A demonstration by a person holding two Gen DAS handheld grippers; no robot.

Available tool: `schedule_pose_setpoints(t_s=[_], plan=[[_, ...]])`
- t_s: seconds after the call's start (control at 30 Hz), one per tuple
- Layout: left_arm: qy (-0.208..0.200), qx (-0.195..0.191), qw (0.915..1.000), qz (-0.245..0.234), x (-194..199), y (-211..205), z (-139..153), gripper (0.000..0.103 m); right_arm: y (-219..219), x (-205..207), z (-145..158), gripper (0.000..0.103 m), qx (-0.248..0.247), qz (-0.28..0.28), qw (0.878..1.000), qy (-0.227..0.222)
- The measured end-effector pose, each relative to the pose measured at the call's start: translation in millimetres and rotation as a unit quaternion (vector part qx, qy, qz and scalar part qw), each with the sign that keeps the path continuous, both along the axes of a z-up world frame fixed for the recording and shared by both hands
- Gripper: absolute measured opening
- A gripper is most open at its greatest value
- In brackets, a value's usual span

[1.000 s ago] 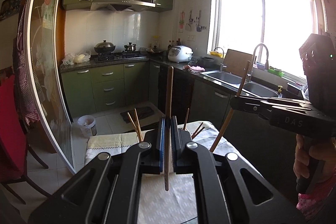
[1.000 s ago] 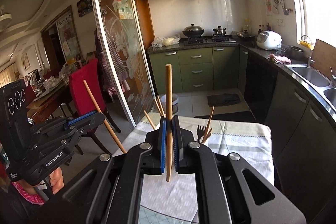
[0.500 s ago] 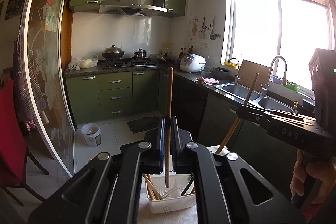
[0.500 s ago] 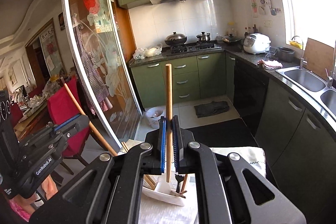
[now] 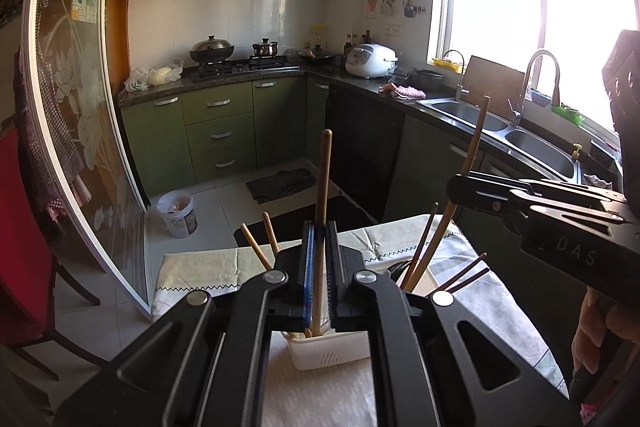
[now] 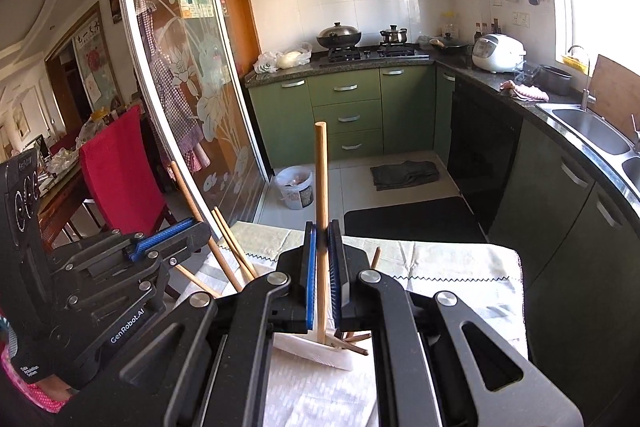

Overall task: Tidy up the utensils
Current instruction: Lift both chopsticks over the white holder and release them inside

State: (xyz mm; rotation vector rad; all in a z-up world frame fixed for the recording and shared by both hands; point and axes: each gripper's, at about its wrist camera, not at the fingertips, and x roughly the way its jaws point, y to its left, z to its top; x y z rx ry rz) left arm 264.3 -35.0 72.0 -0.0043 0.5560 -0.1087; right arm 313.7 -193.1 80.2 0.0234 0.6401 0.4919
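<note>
In the left wrist view my left gripper (image 5: 319, 227) is shut on a dark wooden chopstick (image 5: 323, 187) held upright. Its lower end reaches into a white utensil basket (image 5: 332, 353). That basket holds several more chopsticks (image 5: 256, 247) and a fork. To the right, my right gripper (image 5: 454, 187) grips a paler chopstick (image 5: 475, 143) slanting down toward the basket. In the right wrist view the right gripper (image 6: 322, 227) is shut on that pale chopstick (image 6: 320, 187), whose tip touches the basket (image 6: 312, 349). The left gripper (image 6: 200, 231) shows at the left.
The basket stands on a table under a pale cloth (image 5: 200, 275) with a zigzag hem. A curved glass sliding door (image 6: 180, 87) and a red chair (image 6: 120, 167) lie left. The green kitchen counter with sink (image 5: 468, 111) runs along the right. A small bucket (image 5: 178, 213) stands on the floor.
Both grippers have come down and forward over the table with their chopsticks. The basket, off the frame a second ago, now sits right under the jaws, with both chopstick tips at it.
</note>
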Motion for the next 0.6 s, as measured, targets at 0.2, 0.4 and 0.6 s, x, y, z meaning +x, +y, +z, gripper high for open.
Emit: schedule_pose_setpoints(t_s=[0.2,0.4,0.6], plan=[[0.014,0.001,0.9999,-0.006,0,-1,-11,0.006,8,3,-21,0.007,-0.011,0.002,1.0,0.012],[0.011,-0.001,0.9999,-0.006,-4,-1,-10,0.017,10,-1,-25,0.007,-0.02,0.0,1.0,0.008],[-0.016,-0.003,0.9998,-0.011,-22,-4,0,0.03,12,-11,-21,0.009,-0.025,-0.001,1.0,-0.001]])
